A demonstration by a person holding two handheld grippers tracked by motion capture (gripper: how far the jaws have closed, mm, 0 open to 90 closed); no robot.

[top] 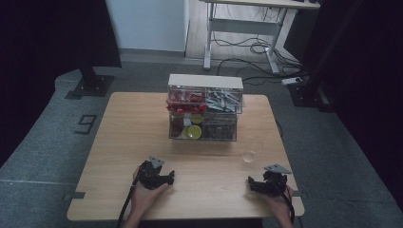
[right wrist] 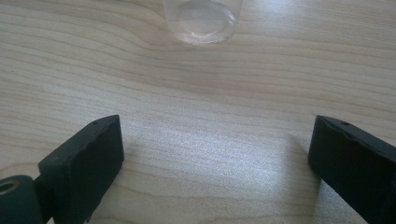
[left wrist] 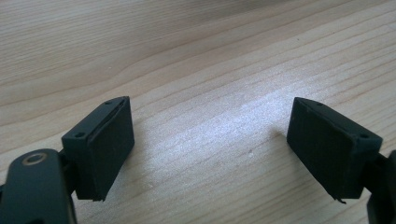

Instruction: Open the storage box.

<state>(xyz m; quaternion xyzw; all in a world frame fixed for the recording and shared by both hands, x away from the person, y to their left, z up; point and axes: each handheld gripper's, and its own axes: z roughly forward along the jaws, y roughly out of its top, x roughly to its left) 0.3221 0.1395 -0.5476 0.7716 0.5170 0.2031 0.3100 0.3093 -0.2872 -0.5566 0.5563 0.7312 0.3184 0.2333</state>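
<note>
A clear plastic organizer (top: 204,113) with a white top stands at the middle back of the wooden table (top: 128,133). Its compartments hold red packets (top: 184,100), silvery packets (top: 223,100), green-lidded cups (top: 193,131) and dark items (top: 219,131). A small clear glass (top: 250,154) stands empty, right of centre. My left gripper (top: 167,177) rests low near the front edge, held in a hand; its jaws are open over bare wood (left wrist: 210,109). My right gripper (top: 252,184) sits at the front right, open too (right wrist: 215,123), with the glass (right wrist: 201,21) just ahead of it.
Beyond the table lie grey carpet, a stand's base (top: 90,85) at the left, and a desk frame (top: 242,28) with cables at the back. The table's front edge runs just below both hands.
</note>
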